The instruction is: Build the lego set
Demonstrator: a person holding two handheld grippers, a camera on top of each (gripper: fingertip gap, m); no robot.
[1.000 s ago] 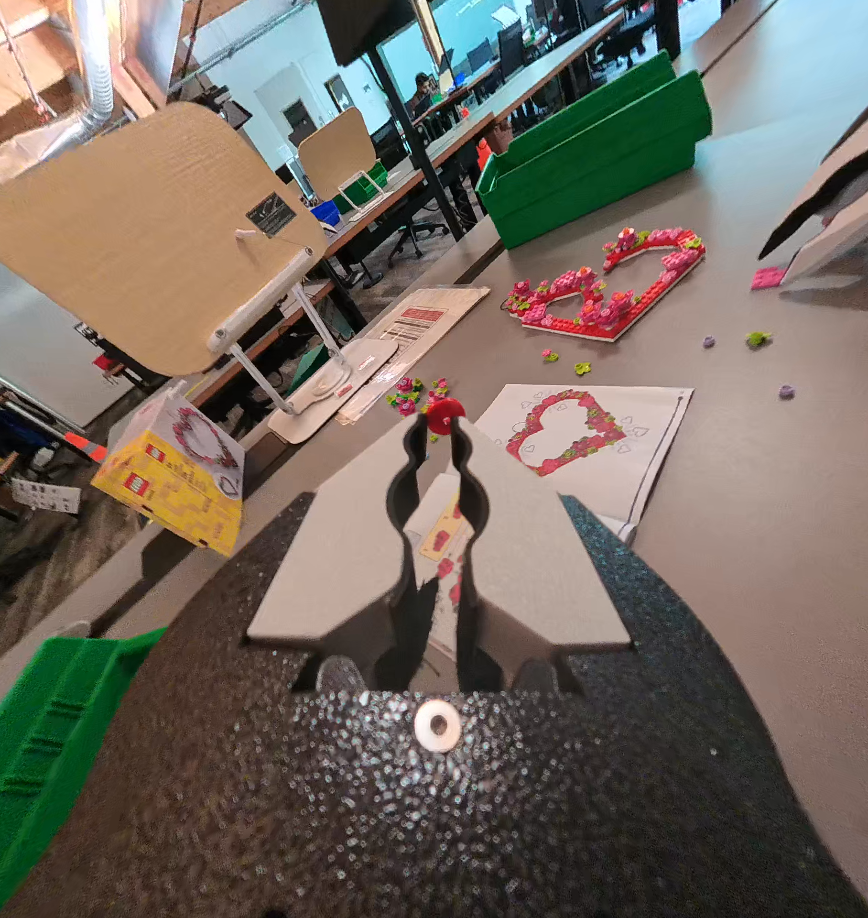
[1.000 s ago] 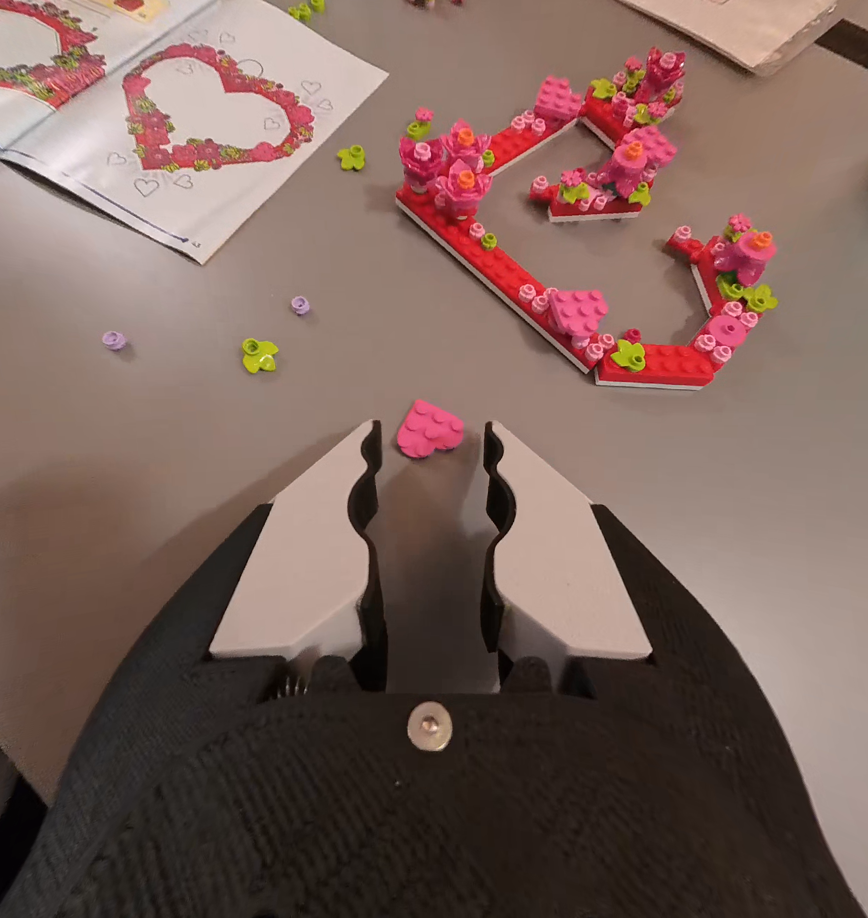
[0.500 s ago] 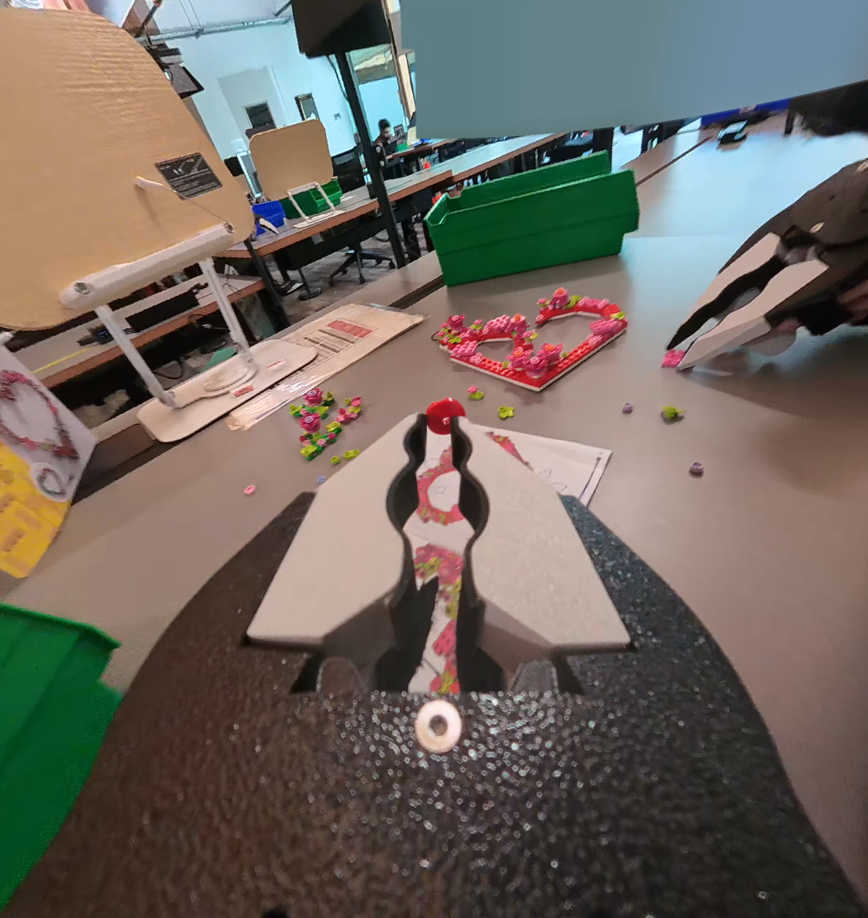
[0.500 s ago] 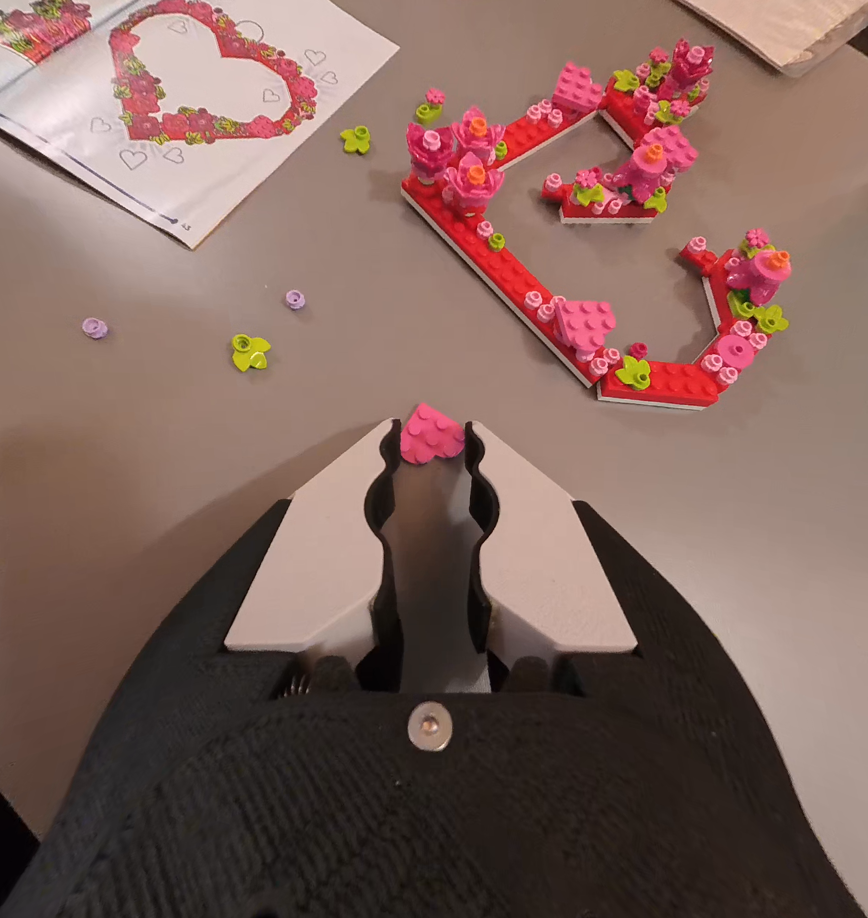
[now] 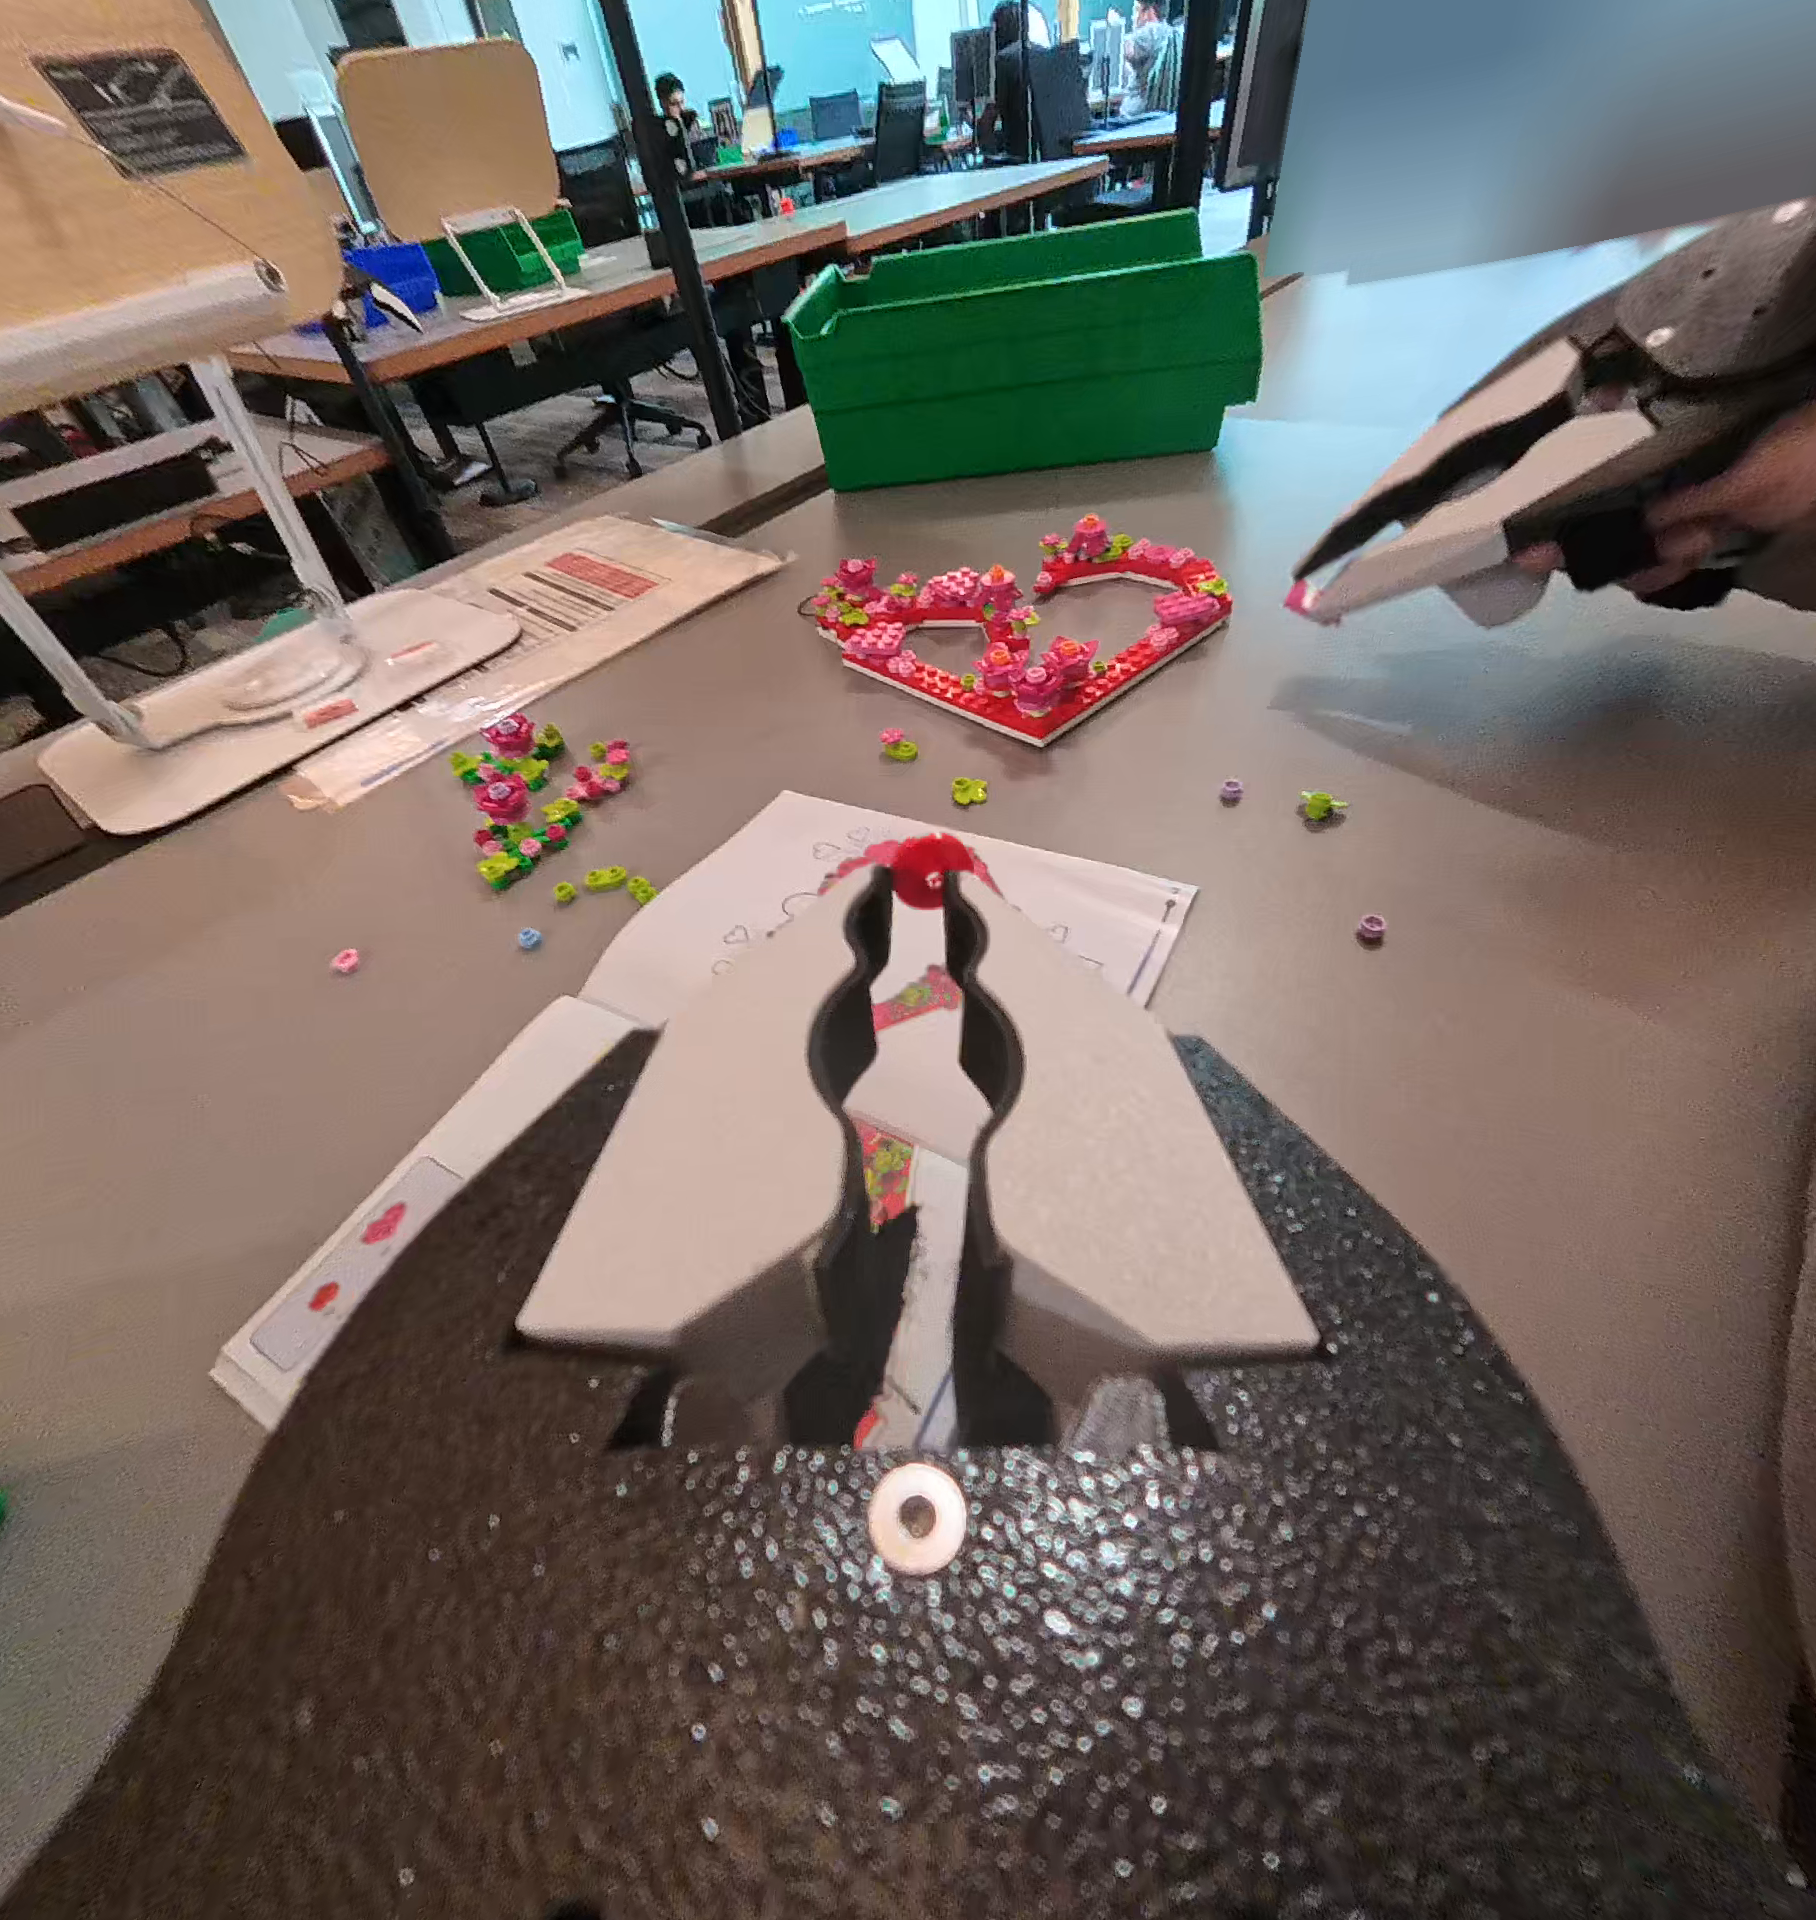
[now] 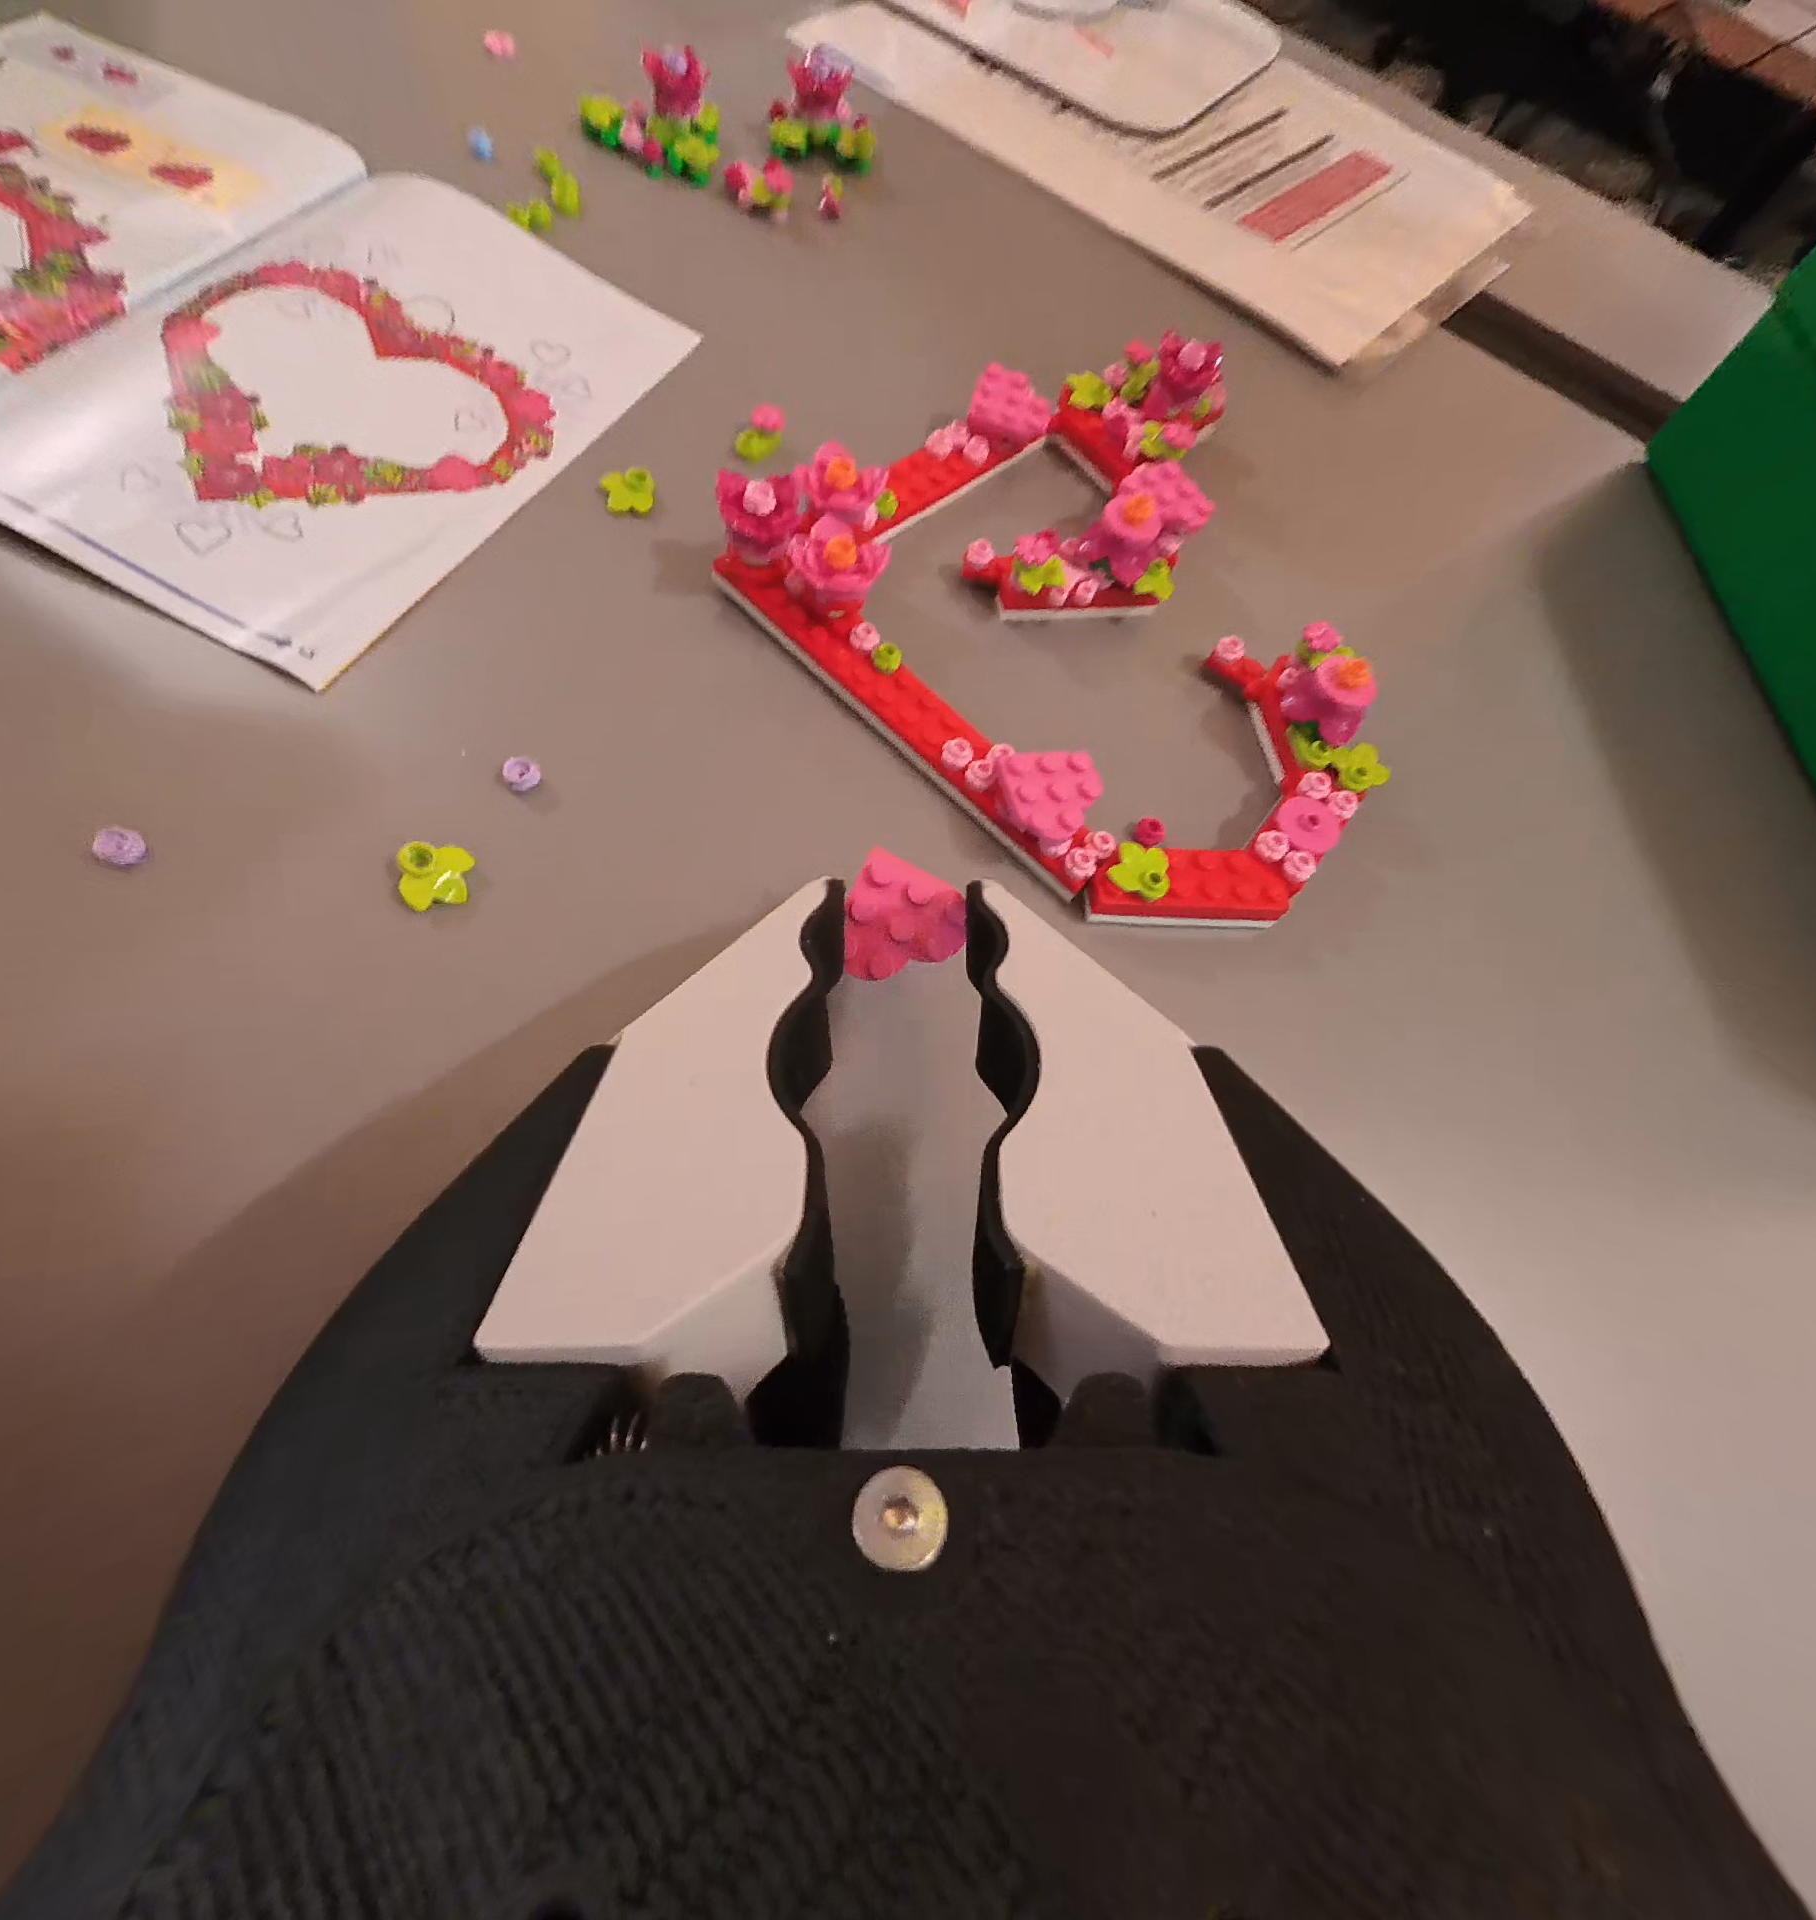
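My left gripper (image 5: 923, 883) is shut on a small red round piece (image 5: 925, 864), held above the open instruction booklet (image 5: 1070, 883). My right gripper (image 6: 904, 914) is shut on a pink heart plate (image 6: 899, 920), lifted off the table just in front of the red heart frame (image 6: 914, 707). The frame carries pink flowers, green leaves and pink heart plates. It also shows in the left wrist view (image 5: 1029, 634), with the right gripper (image 5: 1309, 592) to its right, holding the pink plate in the air.
Loose green leaves (image 6: 433, 873) and lilac studs (image 6: 117, 846) lie on the grey table. Small flower clusters (image 5: 519, 790) sit at left. The booklet (image 6: 364, 416), a paper bag (image 6: 1247, 177), a green bin (image 5: 1029, 343) and a lamp stand base (image 5: 260, 665) ring the work area.
My right gripper closed on the pink heart plate and lifted it off the table. My left gripper swung lower and toward the heart frame, still holding the red piece.
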